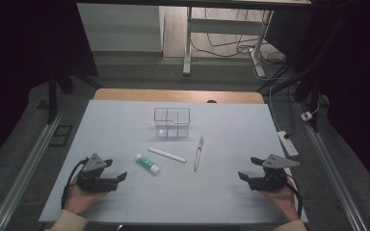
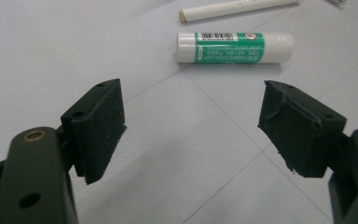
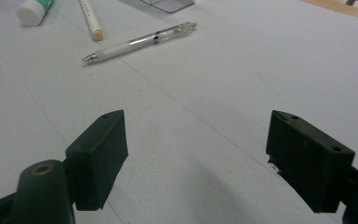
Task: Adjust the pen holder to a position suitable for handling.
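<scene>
While both tools are resting low near the table's front edge, the glue stick [image 1: 147, 164] is lying on its side just in front of and to the left of the clear divided organizer [image 1: 172, 122], its white cap end pointing away from that box. Just behind the glue stick, a white stick [image 1: 166, 155] is lying slanted, nearer the organizer, and a clear ballpoint pen [image 1: 199, 153] is lying in front of the organizer's right corner, all three apart from one another.

Left gripper [image 1: 114, 170] is sitting well in front and to the left of the organizer, jaws spread wide around nothing, aimed at the glue stick [image 2: 235, 47]. Right gripper [image 1: 250, 168] is sitting well in front and to the right, equally spread and empty, facing the pen [image 3: 137, 42].

Judging from here, the round glue stick is likely to roll off if one pad is touching it first, possibly knocking the white stick. Closing across its length instead of its width would probably let it slip out.
</scene>
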